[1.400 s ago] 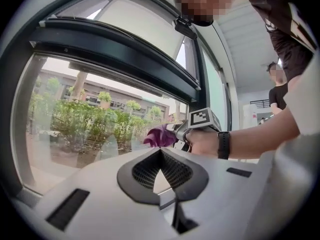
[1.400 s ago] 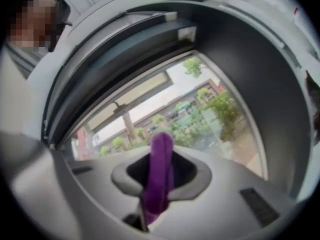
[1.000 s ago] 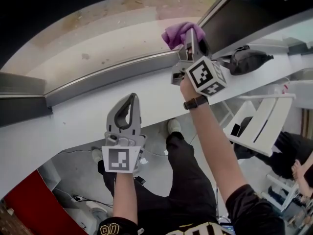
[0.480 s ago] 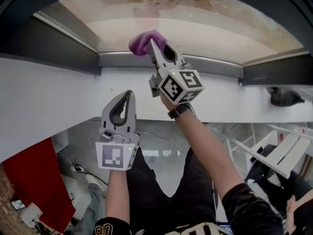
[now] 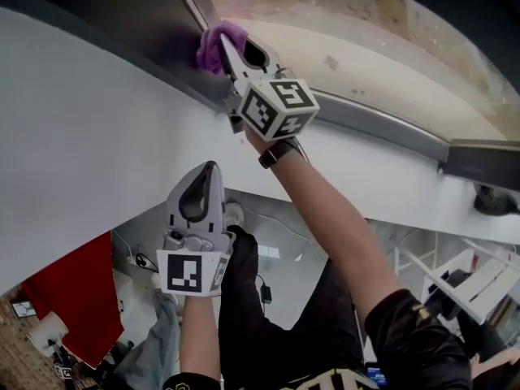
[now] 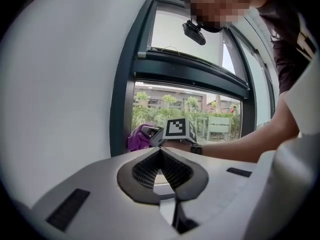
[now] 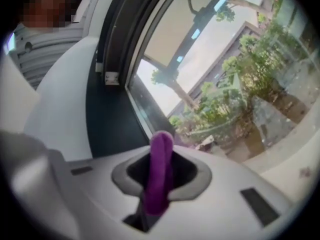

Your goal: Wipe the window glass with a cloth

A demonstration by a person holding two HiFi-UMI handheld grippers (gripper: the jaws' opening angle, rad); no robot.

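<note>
Furthest left, low in the head view, a red surface [image 5: 77, 295] is seen beneath a broad white wall [image 5: 73, 112]. Just right of it, the left gripper [image 5: 209, 171] is held upright in front of the wall, well apart from the window. Its jaws are brought together at the tips and nothing is gripped between them. Farther away and to the right, the right gripper [image 5: 223, 47] is raised to the window, with its marker cube [image 5: 276, 108] turned toward the head camera and a dark wristwatch [image 5: 278, 153] worn on the arm behind it. Its jaws are clamped on a purple cloth [image 5: 213, 45], a fold of which stands up between them in the right gripper view. The cloth is bunched ahead of the jaw tips and is placed at the left edge of the window glass [image 5: 366, 39], right where the dark frame [image 5: 162, 15] runs alongside the pane. Whether it is pressed on the glass or on the frame cannot be told. Through the glass, to the right, green shrubs [image 7: 250, 59] are seen outside.
</note>
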